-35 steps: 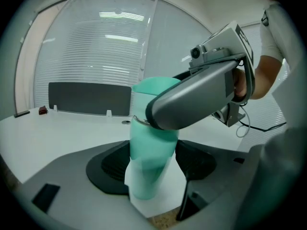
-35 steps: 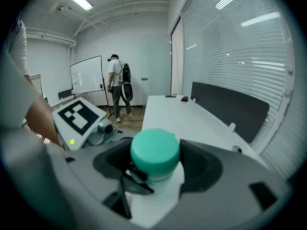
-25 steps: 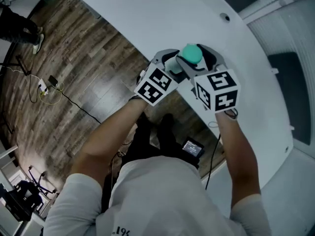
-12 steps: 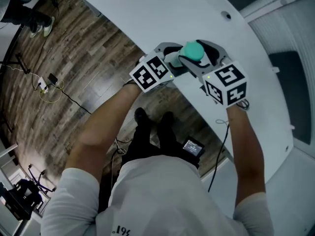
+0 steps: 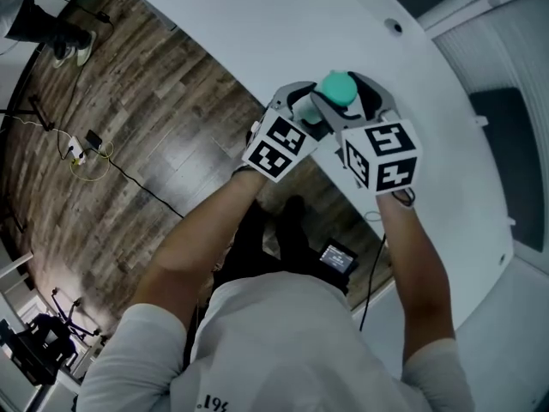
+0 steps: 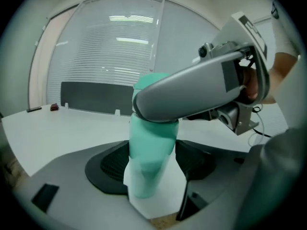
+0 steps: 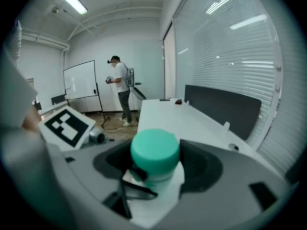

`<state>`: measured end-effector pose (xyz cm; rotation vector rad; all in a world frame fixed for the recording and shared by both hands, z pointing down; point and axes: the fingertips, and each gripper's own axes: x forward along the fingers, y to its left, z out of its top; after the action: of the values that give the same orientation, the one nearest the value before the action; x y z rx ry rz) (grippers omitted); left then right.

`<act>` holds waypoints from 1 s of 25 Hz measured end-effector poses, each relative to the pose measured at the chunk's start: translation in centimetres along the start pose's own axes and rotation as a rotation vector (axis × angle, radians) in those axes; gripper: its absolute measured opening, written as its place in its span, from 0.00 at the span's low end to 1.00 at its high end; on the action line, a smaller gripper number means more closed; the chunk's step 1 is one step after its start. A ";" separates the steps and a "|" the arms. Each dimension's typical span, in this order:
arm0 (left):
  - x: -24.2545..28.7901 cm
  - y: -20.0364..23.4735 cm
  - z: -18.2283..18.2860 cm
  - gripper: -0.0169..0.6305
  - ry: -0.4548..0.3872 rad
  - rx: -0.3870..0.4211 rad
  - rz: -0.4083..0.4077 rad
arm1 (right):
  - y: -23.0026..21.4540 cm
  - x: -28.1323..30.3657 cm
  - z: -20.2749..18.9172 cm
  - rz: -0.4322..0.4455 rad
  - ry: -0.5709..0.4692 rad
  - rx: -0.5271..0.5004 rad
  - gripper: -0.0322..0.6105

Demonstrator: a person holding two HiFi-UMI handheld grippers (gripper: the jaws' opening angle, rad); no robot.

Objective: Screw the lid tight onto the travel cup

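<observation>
Both grippers are seen brought together at the near edge of the white counter [image 5: 257, 24], with wood floor [image 5: 129, 127] below them in the head view. The left gripper [image 5: 304, 110] is closed on the teal cup [image 6: 151, 152]: in the left gripper view the cup body is seen upright between the two dark pads, which are drawn in against its sides, slightly apart only by the cup's width. The right gripper [image 5: 350, 108] is closed on the teal lid [image 7: 155, 150]: in the right gripper view the round cap is seen seated on top of the cup and pinched between the jaws, which are narrowed to the lid's width. In the left gripper view the right gripper's grey finger is seen crossing over the top of the cup, hiding the lid from that side. The cup is located just at the counter's edge; whether its base rests on the surface cannot be told. The left gripper's marker cube [image 7: 67, 123] is visible beside the lid. A person [image 7: 121, 87] is seen standing near a whiteboard [image 7: 80, 86] in the background.
</observation>
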<state>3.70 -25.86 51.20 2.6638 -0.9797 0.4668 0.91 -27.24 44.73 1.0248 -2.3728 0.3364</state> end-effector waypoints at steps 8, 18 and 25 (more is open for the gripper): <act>0.0 -0.6 -0.1 0.51 0.104 0.205 -0.268 | 0.8 -0.4 0.0 0.218 -0.010 -0.110 0.55; 0.9 0.0 -0.2 0.51 0.029 0.029 -0.017 | -0.3 -0.1 -0.1 -0.029 -0.048 -0.010 0.55; 0.4 -0.1 -0.5 0.51 0.047 0.047 -0.010 | 0.0 -0.2 -0.1 0.001 -0.065 -0.007 0.55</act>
<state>3.96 -25.81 51.84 2.6847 -0.9524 0.5548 1.03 -27.08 44.73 1.0461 -2.4310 0.2985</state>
